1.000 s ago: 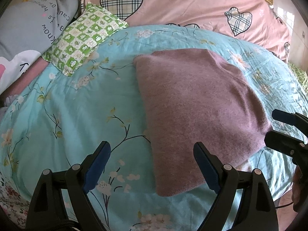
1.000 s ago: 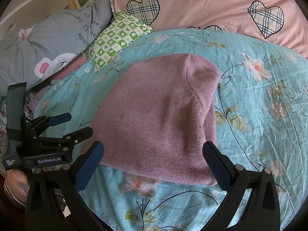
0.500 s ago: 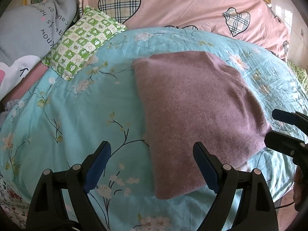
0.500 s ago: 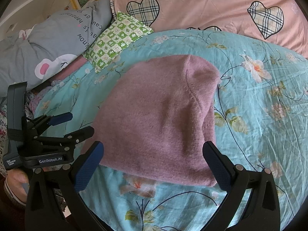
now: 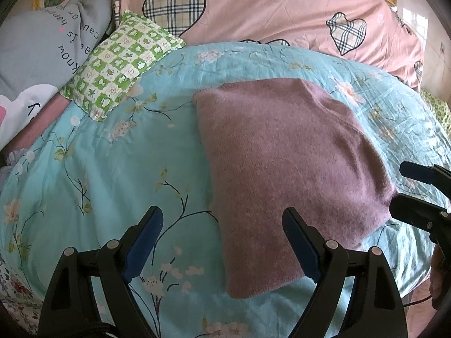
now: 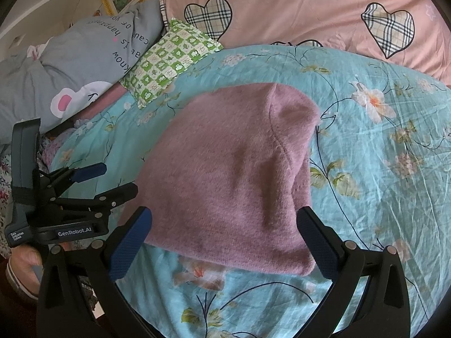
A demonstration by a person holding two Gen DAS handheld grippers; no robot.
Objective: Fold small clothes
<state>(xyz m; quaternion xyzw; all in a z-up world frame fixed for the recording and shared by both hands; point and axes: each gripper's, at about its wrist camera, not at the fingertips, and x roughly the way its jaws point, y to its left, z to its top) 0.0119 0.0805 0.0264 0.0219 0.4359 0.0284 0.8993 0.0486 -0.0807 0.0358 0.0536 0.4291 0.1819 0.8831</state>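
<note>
Left claw [image 5: 222,239], left wrist view: jaws spread wide, nothing between the pads, hanging over the near edge of the bed. Its right finger overlaps the near left corner of the sweater [image 5: 284,169] in the picture; contact not evident. Sweater lies folded into a compact mauve rectangle on the turquoise floral sheet [image 5: 98,174], edges tidy, no sleeve sticking out. Compared with a second ago, only a slight shift in framing; the sweater has not moved and the jaw gap is unchanged. Green checked pillow [image 5: 118,64] sits well apart, up by the pink heart quilt [image 5: 267,14].

Right wrist view: right claw [image 6: 224,242] also wide apart and empty, straddling the near edge of the sweater [image 6: 234,174] from above. Left claw [image 6: 104,180] visible at the sweater's left side, open, not gripping. Same layout as a second ago.

Reading: nothing has changed, both hands idle over a finished-looking bundle. Fold on this piece appears complete, or one last halving is pending.
</note>
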